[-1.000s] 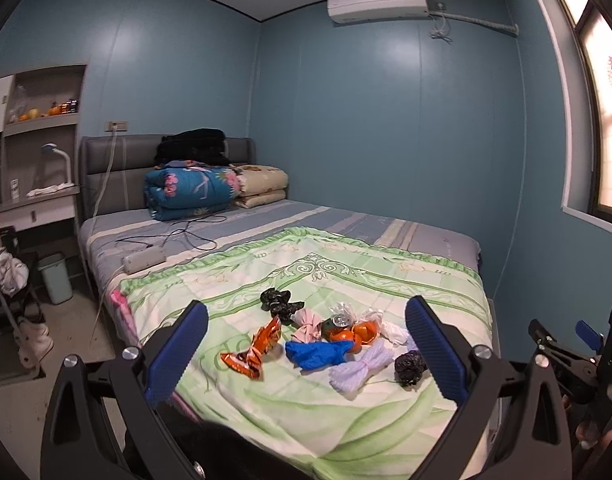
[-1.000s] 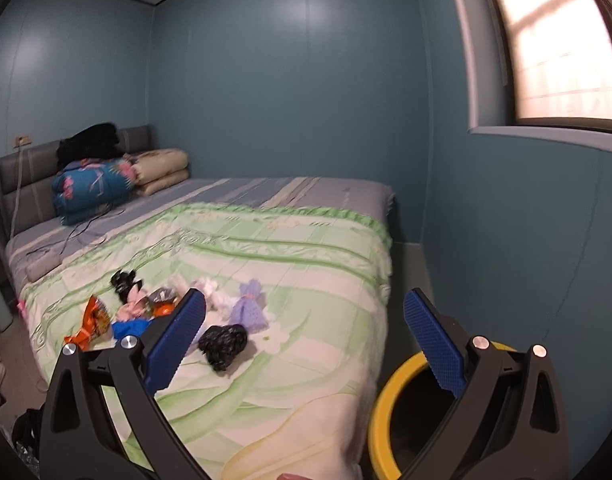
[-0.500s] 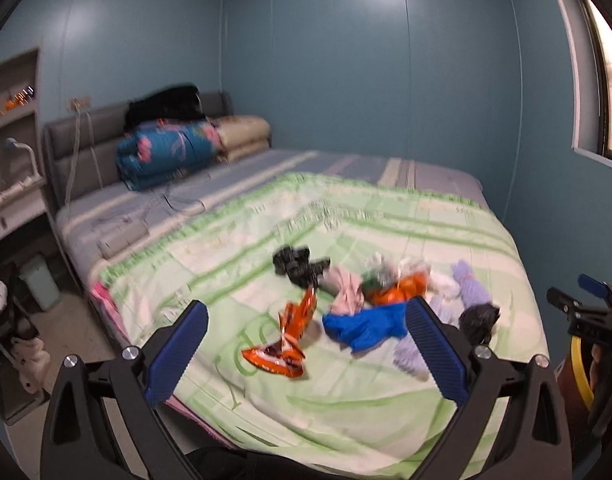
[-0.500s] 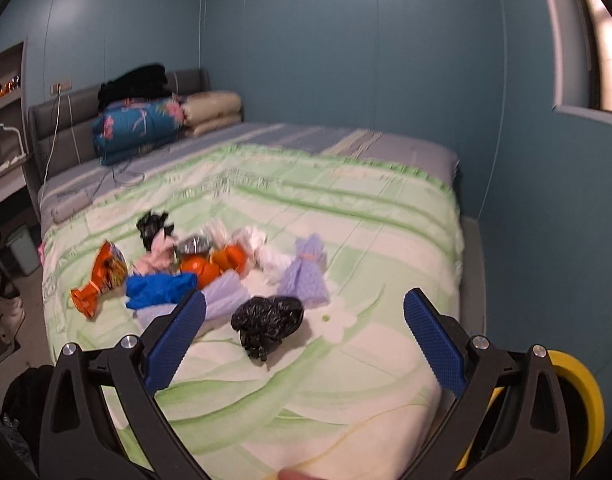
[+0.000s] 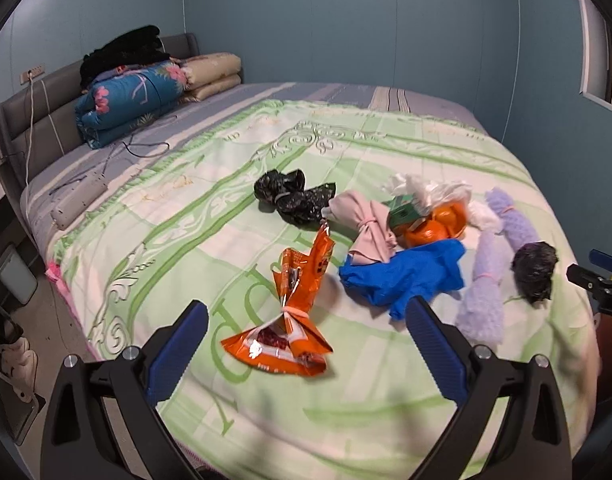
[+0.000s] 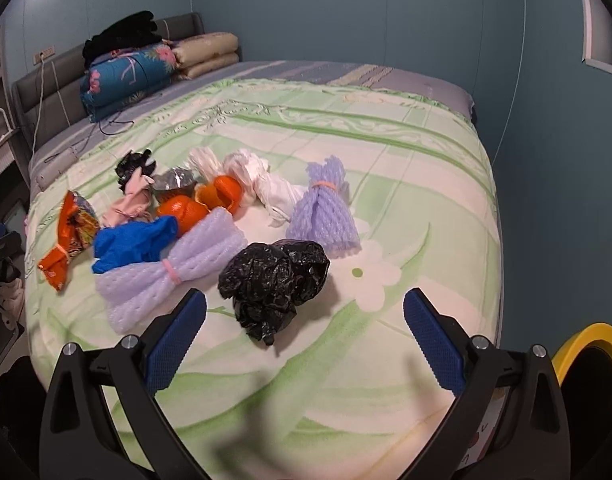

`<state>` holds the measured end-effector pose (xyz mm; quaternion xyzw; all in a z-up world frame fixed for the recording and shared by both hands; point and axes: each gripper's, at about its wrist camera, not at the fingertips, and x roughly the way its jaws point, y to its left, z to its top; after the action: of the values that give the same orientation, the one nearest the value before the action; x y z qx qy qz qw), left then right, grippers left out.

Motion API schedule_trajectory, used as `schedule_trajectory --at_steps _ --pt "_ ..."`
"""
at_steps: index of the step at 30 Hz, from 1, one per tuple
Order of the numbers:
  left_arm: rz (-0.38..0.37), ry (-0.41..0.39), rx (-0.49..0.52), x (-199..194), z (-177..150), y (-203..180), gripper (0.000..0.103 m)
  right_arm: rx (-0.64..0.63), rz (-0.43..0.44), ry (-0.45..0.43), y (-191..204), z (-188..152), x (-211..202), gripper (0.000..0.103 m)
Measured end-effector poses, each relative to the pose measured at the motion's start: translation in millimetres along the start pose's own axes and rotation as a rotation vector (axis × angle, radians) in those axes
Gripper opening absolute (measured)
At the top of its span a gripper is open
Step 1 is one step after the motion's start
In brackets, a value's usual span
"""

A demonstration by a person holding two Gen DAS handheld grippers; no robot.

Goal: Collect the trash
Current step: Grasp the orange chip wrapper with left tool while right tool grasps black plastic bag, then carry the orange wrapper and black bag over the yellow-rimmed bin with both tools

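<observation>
Trash heap on green quilt (image 5: 386, 152) | black crumpled bag (image 6: 274, 280) at the heap's near edge, between right gripper (image 6: 304, 334) fingers, untouched, jaws wide apart | orange snack wrapper (image 5: 294, 312) at heap's left end, ahead of left gripper (image 5: 306, 346), also spread, empty | yellow-rimmed bin (image 6: 586, 356) right of quilt

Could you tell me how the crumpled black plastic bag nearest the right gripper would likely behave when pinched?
The black plastic bag looks thin and crinkled, so it probably weighs little and collapses between the pads. Its glossy film may slip; it should not roll on the soft quilt.
</observation>
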<state>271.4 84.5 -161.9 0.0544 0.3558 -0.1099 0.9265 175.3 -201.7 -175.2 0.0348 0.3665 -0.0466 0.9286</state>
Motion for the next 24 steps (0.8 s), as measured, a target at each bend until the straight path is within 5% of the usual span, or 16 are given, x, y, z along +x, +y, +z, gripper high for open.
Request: schedule_trajectory --at_steps 10,16,21,24 --pt "-0.011 0.089 -0.058 62 7 12 0.092 0.054 0.045 0.093 2 20 43 0.094" --pt "-0.025 0.128 -0.039 83 6 5 0.066 0.087 0.074 0.170 3 19 65 0.070" --pt "-0.049 0.150 -0.044 95 4 2 0.029 0.104 0.117 0.192 5 18 70 0.049" --pt "-0.067 0.142 -0.058 95 4 4 0.026 0.102 0.135 0.185 7 20 65 0.044"
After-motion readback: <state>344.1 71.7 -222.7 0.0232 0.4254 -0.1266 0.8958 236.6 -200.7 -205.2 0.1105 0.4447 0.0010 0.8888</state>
